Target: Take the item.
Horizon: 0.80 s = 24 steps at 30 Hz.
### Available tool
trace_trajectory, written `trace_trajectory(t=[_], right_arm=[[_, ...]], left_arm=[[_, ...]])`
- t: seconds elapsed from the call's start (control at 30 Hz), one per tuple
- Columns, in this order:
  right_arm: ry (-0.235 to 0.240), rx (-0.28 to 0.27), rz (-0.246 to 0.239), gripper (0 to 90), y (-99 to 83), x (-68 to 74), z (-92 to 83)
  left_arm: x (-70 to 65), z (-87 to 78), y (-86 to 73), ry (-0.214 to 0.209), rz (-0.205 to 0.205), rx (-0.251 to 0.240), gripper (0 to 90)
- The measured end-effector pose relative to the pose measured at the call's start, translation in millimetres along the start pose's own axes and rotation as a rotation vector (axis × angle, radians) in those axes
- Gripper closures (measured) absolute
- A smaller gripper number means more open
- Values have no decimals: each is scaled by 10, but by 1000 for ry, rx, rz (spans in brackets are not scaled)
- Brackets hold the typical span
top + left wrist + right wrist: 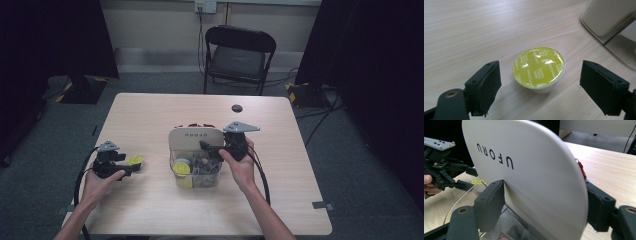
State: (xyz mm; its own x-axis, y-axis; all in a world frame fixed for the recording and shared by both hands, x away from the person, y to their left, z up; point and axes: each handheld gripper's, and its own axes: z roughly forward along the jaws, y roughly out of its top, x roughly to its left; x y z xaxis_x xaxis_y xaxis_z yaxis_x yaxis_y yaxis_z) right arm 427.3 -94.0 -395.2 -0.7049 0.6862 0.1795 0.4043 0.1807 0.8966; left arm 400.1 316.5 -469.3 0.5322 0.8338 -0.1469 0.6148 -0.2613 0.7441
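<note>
Left gripper (540, 87) jaws wide open, yellow capsule (539, 68) between them on tabletop (474, 30), untouched. Right gripper (544, 207) jaws clamp the box's (196, 172) white lid (529, 180), upright.

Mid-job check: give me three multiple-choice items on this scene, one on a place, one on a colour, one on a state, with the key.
1. Where does the capsule between the left gripper jaws stand?
A. on the table
B. in the clear box
C. on the chair

2. What colour is its foil top?
A. red
B. yellow-green
C. blue

3. How do the right gripper jaws stand on the white lid?
A. wide open, clear of it
B. closed on its edge
C. resting flat on top of it

Key: 1 A, wood shows all round it; 2 B, the foil reads yellow-green; 3 B, both pads press the lid.
</note>
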Motion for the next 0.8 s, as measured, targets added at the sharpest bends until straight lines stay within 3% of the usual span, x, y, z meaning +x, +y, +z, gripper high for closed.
trace_trajectory(t=[0.1,0.37,0.47,0.67,0.7,0.77,0.8], right_arm=[[1,0,2,253,1,-1,-1],[4,1,4,254,5,-7,-10],[-5,3,0,254,11,-4,-18],[-27,-3,-4,216,31,-13,-45],[-28,-2,0,211,34,-21,-56],[-32,-9,-2,214,38,-31,-81],[-32,-12,-1,214,42,-41,-90]], left_arm=[[-28,-52,-39,8,-1,-28,165],[-120,-164,-174,24,25,-26,185],[-152,-182,-256,38,55,-11,185],[-117,-107,-406,49,14,24,183],[-116,-82,-434,53,16,32,188],[-125,-56,-448,76,63,45,179],[-122,-51,-448,78,57,40,180]])
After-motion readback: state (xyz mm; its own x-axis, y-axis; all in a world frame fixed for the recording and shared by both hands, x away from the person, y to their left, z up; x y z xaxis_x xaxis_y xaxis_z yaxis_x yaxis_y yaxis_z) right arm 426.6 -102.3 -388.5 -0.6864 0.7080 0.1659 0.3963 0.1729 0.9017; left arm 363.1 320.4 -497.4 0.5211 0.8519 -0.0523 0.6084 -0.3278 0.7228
